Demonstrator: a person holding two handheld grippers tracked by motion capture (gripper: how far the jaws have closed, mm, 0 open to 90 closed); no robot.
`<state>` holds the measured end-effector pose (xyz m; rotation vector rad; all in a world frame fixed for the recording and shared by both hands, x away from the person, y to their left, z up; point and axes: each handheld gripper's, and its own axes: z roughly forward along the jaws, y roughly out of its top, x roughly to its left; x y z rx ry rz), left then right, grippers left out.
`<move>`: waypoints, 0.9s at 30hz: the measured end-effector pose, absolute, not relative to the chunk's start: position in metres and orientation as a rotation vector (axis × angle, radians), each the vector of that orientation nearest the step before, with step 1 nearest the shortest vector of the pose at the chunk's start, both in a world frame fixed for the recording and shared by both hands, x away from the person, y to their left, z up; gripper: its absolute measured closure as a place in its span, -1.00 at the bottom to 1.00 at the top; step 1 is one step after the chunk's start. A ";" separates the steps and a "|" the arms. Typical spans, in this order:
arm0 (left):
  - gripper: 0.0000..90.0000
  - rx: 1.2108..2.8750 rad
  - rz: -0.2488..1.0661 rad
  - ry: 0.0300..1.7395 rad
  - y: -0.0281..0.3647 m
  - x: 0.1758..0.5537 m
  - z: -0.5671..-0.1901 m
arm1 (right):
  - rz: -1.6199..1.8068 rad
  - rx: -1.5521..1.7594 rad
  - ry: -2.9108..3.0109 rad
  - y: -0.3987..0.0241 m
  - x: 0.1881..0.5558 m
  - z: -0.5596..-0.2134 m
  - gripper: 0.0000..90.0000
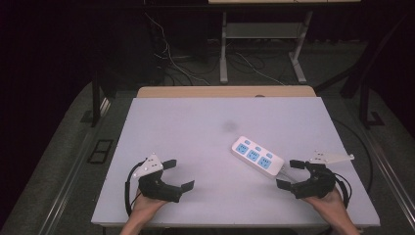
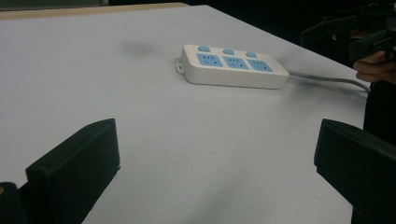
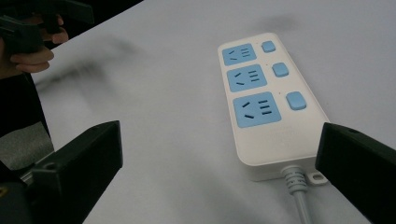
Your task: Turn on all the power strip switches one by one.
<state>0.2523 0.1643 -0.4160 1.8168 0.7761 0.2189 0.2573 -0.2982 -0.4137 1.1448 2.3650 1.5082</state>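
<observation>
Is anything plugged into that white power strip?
No. All three blue sockets on the power strip are empty; only its own grey cable leaves one end.

The power strip (image 3: 268, 100) has a smooth white plastic shell with a faint sheen and matt blue sockets; its grey cable (image 3: 299, 198) looks rubbery. The table (image 1: 195, 127) is a matt pale sheet over a wood edge. Both grippers' black jaws are matt, probably plastic

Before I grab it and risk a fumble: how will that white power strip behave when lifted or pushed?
The power strip is a flat, rigid block lying on the table, so it will probably slide, not roll or tip. Its smooth, rounded shell may be slippery. The grey cable looks floppy and would likely trail and drag.
</observation>
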 end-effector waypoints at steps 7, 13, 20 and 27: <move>-1.00 1.820 0.204 0.778 0.164 0.254 -0.417 | 1.515 1.145 2.360 -0.299 0.255 -0.413 -0.99; -1.00 1.819 0.197 0.784 0.165 0.255 -0.418 | 1.517 1.144 2.378 -0.297 0.254 -0.413 -0.99; -1.00 1.818 0.194 0.795 0.165 0.256 -0.420 | 1.504 1.141 2.405 -0.295 0.254 -0.413 -0.99; -1.00 1.811 0.191 0.802 0.166 0.256 -0.421 | 1.478 1.135 2.432 -0.292 0.255 -0.412 -0.99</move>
